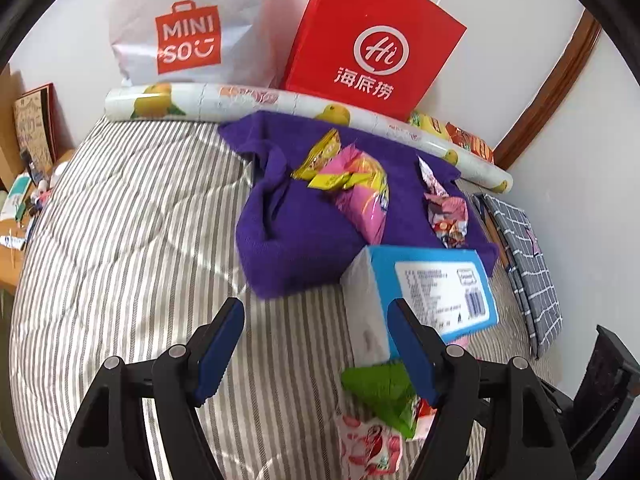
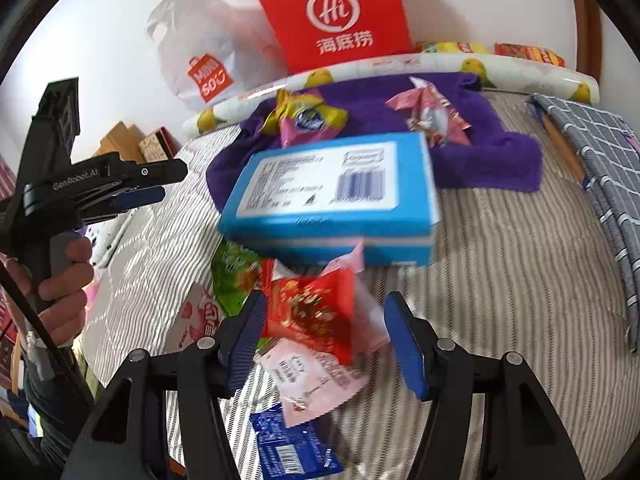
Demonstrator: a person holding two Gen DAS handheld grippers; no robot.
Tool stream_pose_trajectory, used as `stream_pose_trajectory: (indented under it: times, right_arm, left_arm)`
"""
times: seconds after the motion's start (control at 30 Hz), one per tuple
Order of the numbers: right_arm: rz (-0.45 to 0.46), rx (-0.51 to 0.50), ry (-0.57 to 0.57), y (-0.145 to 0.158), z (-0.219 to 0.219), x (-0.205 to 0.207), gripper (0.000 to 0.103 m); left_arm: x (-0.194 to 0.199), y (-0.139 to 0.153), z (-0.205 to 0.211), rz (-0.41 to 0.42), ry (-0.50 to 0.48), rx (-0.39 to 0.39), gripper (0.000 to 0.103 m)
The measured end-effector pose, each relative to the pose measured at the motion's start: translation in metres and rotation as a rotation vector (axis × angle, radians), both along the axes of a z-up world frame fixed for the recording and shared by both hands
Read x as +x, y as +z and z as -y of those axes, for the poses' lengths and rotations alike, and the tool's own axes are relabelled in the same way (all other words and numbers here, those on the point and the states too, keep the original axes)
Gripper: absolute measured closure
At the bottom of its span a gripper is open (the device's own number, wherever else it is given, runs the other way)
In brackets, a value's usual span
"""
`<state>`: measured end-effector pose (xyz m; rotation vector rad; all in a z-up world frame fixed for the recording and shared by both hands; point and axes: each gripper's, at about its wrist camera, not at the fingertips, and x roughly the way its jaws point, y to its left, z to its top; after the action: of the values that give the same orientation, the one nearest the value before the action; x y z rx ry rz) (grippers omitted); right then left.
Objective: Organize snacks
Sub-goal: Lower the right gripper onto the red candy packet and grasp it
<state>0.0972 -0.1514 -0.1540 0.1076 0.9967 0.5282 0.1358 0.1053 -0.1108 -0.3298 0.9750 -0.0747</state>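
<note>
"MINISO" on the white bag (image 1: 188, 28), "Hi" on the red bag (image 1: 372, 40).

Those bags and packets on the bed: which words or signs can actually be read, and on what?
"MINI SO" with a smile sign: white plastic bag.
"Hi" and "海底捞": red paper bag.
"GenRobot.AI": left tongs, on the black body.
Blue box: barcode and label print, too small to read.
Snack packets, e.g. the red packet: blurred, unreadable.

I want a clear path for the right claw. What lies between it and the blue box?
In the right wrist view, a red snack packet lies between the right claw and the blue box, with a green packet just left of it.
</note>
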Motion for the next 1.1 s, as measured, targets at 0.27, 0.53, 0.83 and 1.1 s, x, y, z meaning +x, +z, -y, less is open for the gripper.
stream_pose_trajectory:
  times: [0.27,0.53,0.83,1.1]
  right_arm:
    - [0.029,-0.116,-0.025,-0.012,-0.025,0.0,0.045]
    - [0.041,-0.123,0.0,-0.006,-0.032,-0.004,0.065]
    - [0.045,-0.047,0.023,-0.001,-0.023,-0.004,0.076]
    - [0.113,-0.034,-0.052,0.021,0.02,-0.014,0.076]
  left_arm:
    - [-0.023,-0.009,-0.01,-0.007,0.001,0.001,0.031]
    - [-0.029,-0.017,-0.013,-0.025,0.001,0.0,0.031]
    - [-0.037,-0.023,0.007,-0.037,-0.051,0.02,0.031]
    - [-0.051,-0.043,0.032,-0.093,-0.112,0.046,0.031]
